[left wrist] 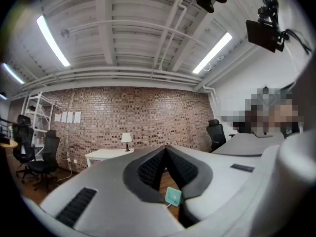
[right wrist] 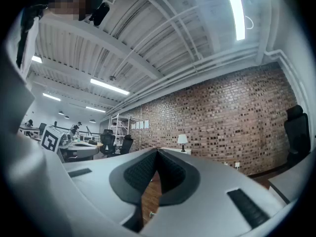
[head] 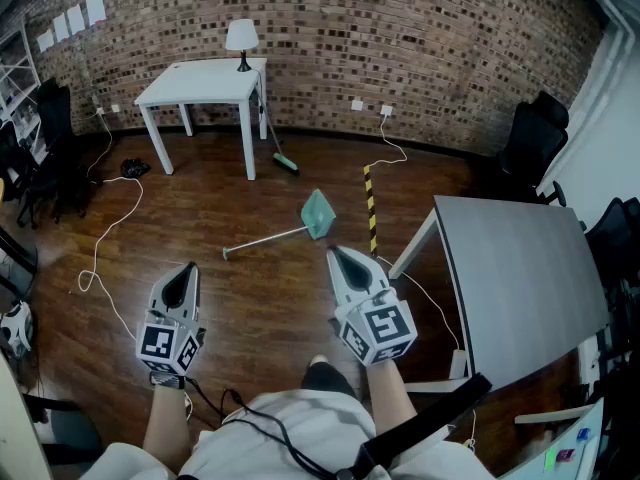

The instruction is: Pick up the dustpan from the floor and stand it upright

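You're in office-type workroom, loft look. Brick wall [head: 400, 38] along far side, paper sheets [head: 75, 16] pinned on it, sockets [head: 356, 105] low down. Wood floor [head: 260, 308] under you, cables [head: 110, 230] trailing. White table [head: 195, 83] with lamp [head: 241, 38], grey tabletop [head: 520, 278] at your right, black swivel chairs [head: 530, 133], shelving [left wrist: 37, 112]. Overhead: strip lights [left wrist: 52, 41], exposed pipes [left wrist: 170, 28].

Both arms are out front at about waist level, left gripper [head: 183, 280] and right gripper [head: 345, 263] pointing level, jaws pinched together, nothing in either.
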Motion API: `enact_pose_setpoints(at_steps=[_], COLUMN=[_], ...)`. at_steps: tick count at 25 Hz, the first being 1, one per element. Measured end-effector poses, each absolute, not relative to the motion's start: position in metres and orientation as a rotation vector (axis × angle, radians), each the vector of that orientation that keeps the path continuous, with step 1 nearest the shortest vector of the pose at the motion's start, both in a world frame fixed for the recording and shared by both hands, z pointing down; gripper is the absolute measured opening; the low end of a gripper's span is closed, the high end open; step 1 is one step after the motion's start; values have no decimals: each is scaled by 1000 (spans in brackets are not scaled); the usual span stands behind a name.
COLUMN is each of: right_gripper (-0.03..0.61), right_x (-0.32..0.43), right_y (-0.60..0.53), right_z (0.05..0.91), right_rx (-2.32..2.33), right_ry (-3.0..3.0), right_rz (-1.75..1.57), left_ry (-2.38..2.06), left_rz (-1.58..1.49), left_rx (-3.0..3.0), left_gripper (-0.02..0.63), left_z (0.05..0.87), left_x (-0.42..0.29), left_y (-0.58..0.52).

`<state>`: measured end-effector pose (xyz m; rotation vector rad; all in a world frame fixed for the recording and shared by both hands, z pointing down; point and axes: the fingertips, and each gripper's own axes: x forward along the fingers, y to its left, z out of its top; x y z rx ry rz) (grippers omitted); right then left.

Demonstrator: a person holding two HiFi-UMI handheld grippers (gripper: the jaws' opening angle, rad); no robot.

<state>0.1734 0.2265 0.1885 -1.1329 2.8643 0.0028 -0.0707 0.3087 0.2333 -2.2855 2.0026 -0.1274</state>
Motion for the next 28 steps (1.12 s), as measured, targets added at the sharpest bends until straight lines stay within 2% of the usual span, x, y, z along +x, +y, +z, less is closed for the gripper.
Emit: enact_pose_setpoints(at_steps=[10, 23, 28], right_gripper=[-12, -12, -12], right_x=[119, 10, -15], right_y=[146, -86, -126], right_z=[211, 228, 234], right_rx=[-1158, -1201, -1176], right_ry=[2849, 2914, 2961], right_rz=[-19, 73, 66], left_ry=[1902, 1672, 1641], left_rz=[-281, -245, -68], left_rx=[-2317, -2414, -2503], left_gripper=[-3, 17, 37], left_z=[259, 248, 236], left_x=[-119, -203, -223], left_y=[227, -11, -53])
